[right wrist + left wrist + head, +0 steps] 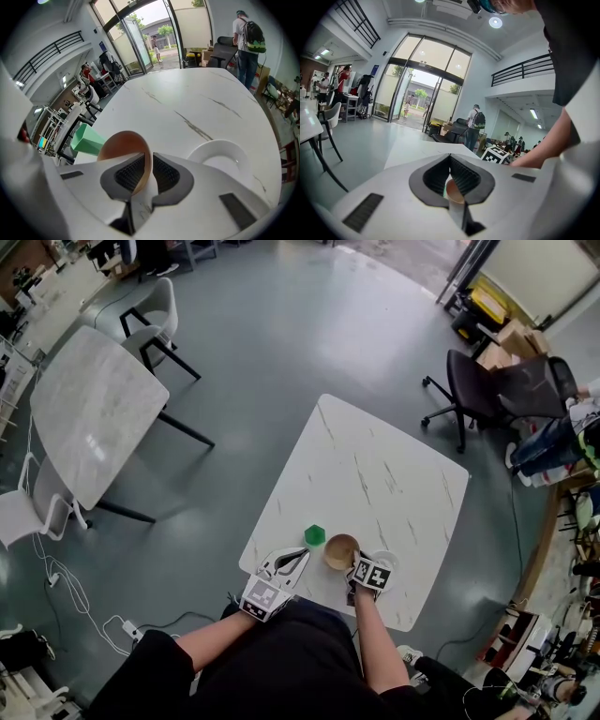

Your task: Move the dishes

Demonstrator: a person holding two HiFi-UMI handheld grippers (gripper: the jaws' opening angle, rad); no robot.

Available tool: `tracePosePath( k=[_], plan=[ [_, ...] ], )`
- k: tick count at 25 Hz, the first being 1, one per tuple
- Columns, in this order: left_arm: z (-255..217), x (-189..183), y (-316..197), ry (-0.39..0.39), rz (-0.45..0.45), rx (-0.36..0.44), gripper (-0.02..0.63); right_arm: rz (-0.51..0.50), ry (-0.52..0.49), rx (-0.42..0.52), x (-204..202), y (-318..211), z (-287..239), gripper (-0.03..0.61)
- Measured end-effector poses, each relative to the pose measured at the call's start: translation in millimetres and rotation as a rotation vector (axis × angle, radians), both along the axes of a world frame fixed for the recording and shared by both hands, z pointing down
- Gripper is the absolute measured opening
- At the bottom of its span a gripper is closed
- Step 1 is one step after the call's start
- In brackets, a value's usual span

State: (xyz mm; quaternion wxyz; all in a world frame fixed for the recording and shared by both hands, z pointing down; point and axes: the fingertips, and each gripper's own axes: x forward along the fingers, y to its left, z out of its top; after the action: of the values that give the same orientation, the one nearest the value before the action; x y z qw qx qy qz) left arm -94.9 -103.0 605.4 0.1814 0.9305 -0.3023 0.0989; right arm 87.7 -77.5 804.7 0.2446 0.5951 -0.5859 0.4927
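Note:
A round wooden bowl (340,551) sits near the front edge of the white marble table (375,474), with a green cup (315,535) just to its left and a white dish (386,561) to its right. My right gripper (352,568) points steeply down, shut on the bowl's near rim. The right gripper view shows the rim of the bowl (123,145) pinched between the pads of my right gripper (147,171), the green cup (86,139) behind it and the white dish (218,157) on the right. My left gripper (302,554) is shut and holds nothing, level beside the cup. Past the tips of the left gripper (451,180) a bit of the bowl (454,191) shows.
A second marble table (89,413) with chairs stands at the far left. A black office chair (487,385) is beyond the table's right corner. Cables (66,592) lie on the floor at the left. A person with a backpack (248,37) stands past the far end of the table.

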Motion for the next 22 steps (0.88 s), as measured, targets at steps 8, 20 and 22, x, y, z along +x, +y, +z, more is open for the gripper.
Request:
tracePosePath(
  k=[8, 20, 22],
  plan=[
    [-14, 4, 5, 0.033, 0.081, 0.003, 0.017, 0.086, 0.028, 0.056, 9, 17, -37, 0.101],
    [-1, 50, 41, 0.055, 0.235, -0.009, 0.017, 0.183, 0.088, 0.065, 62, 94, -55, 0.101],
    [1, 61, 42, 0.044, 0.233, -0.005, 0.017, 0.193, 0.086, 0.057, 80, 107, -48, 0.101]
  ],
)
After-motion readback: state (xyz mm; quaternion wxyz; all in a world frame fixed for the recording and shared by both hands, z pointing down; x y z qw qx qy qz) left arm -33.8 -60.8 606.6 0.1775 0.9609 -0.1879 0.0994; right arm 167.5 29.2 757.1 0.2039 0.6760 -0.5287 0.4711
